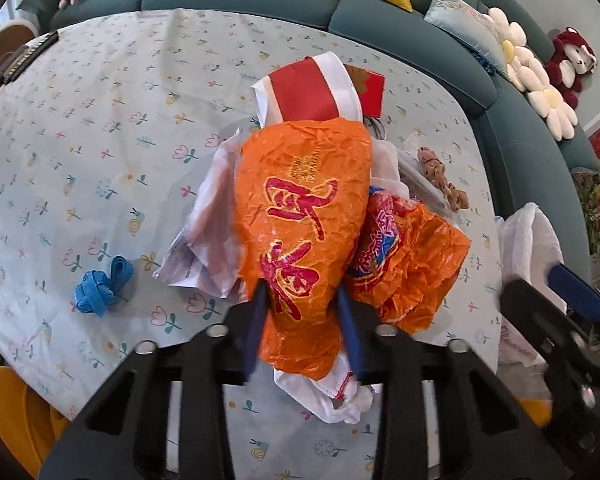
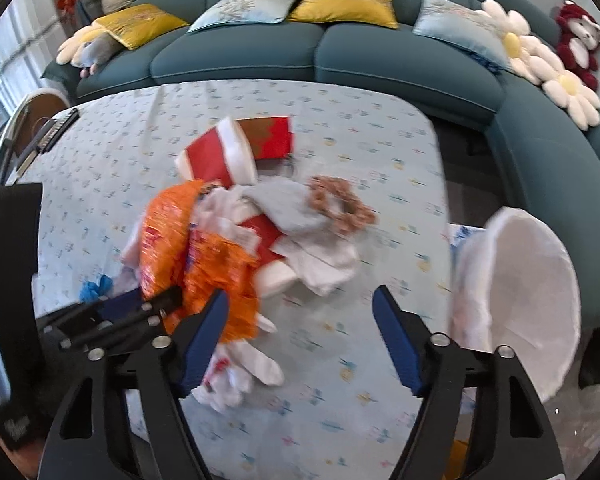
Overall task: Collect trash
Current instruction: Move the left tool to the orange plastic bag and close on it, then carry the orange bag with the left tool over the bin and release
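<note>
**A:** The left gripper (image 1: 304, 320) has its blue pads on either side of the crinkled orange plastic wrapper with red characters (image 1: 304, 216), and the film bulges out past both pads, so I read it as pinching that wrapper near its lower end. The right gripper (image 2: 300, 332) stands spread with nothing between its jaws, only tablecloth below.

**B:** And where does the wrapper lie?

**A:** On top of the trash pile in the middle of the table with the pale floral cloth (image 1: 100, 120). Beside it sits a second crumpled orange wrapper with blue print (image 1: 412, 260); underneath are white plastic bags (image 1: 208, 232), and a red and white paper carton (image 1: 308, 92) lies at the far end.

**B:** How will it handle?

**A:** Light, thin, limp and likely slick, I judge. Nothing fragile. A pinch on a gathered fold holds better than on a flat sheet, which could slide out.

**B:** Anything further out?

**A:** A blue ribbon bundle (image 1: 100, 288) lies apart, and a white-lined bin (image 2: 528, 300) stands open at the table's edge, near the right gripper.
</note>
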A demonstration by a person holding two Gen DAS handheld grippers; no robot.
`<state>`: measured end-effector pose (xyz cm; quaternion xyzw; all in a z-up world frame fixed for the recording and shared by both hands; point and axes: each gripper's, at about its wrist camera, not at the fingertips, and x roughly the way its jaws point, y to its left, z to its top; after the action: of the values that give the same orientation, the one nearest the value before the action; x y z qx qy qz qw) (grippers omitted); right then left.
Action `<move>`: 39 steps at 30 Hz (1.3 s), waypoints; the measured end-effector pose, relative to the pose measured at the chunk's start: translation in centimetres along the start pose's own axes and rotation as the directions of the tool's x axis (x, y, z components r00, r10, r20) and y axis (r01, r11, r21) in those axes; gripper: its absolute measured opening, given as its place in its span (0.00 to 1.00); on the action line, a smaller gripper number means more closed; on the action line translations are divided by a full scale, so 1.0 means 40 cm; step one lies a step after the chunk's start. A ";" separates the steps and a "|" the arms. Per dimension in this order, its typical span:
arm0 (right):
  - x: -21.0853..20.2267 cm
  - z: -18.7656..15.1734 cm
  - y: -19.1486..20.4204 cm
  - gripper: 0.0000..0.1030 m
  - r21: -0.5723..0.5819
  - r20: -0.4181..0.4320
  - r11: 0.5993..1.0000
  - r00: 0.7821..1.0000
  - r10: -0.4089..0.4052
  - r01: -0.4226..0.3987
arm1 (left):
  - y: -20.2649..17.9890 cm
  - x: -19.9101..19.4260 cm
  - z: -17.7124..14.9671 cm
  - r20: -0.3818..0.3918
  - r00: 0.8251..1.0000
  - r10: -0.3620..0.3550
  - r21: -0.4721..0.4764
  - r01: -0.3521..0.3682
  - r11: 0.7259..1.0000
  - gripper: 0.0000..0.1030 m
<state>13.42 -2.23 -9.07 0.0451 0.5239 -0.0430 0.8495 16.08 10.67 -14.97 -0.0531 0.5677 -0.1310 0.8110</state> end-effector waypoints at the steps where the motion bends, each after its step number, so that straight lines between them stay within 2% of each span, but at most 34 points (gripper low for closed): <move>1: 0.008 0.005 0.006 0.59 -0.002 -0.008 1.000 1.000 0.009 -0.009 | 0.002 -0.002 0.000 -0.001 1.000 -0.010 -0.003 0.010 1.000 0.24; 5: 0.064 0.023 0.025 0.49 0.014 -0.052 0.999 0.997 0.051 -0.050 | 0.020 -0.014 -0.002 -0.003 0.999 -0.035 -0.026 0.035 0.999 0.19; 8: 0.095 0.027 0.039 0.37 0.030 -0.083 0.995 0.991 0.101 -0.099 | 0.029 -0.028 -0.003 -0.005 0.999 -0.053 -0.038 0.053 0.998 0.18; 10: 0.105 0.025 0.047 0.16 0.030 -0.101 0.992 0.987 0.125 -0.123 | 0.035 -0.041 -0.001 0.001 0.998 -0.059 -0.047 0.059 0.997 0.18; 12: 0.101 0.023 0.057 0.04 0.024 -0.104 0.989 0.983 0.148 -0.146 | 0.040 -0.054 -0.002 0.007 0.998 -0.066 -0.056 0.066 0.996 0.18; 16: 0.054 0.024 0.069 0.03 -0.009 -0.063 0.987 0.985 0.162 -0.163 | 0.034 -0.086 -0.003 0.026 0.997 -0.071 -0.065 0.072 0.995 0.18; 26: -0.093 0.046 0.005 0.02 0.021 0.067 0.987 0.985 0.158 -0.160 | -0.028 -0.190 -0.008 0.091 0.991 -0.095 -0.028 0.098 0.995 0.18; 33: -0.187 0.037 -0.115 0.02 0.087 0.157 0.990 0.983 0.093 -0.108 | -0.156 -0.244 -0.007 0.130 0.983 -0.128 0.074 0.120 0.990 0.18; 39: -0.254 0.002 -0.259 0.02 0.166 0.209 0.985 0.978 0.019 -0.054 | -0.298 -0.248 -0.023 0.126 0.977 -0.171 0.177 0.148 0.973 0.18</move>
<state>7.70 -12.28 -0.26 0.1228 0.4265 -0.0765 0.8928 10.21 2.01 -3.49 -0.0396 0.4903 -0.2388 0.8373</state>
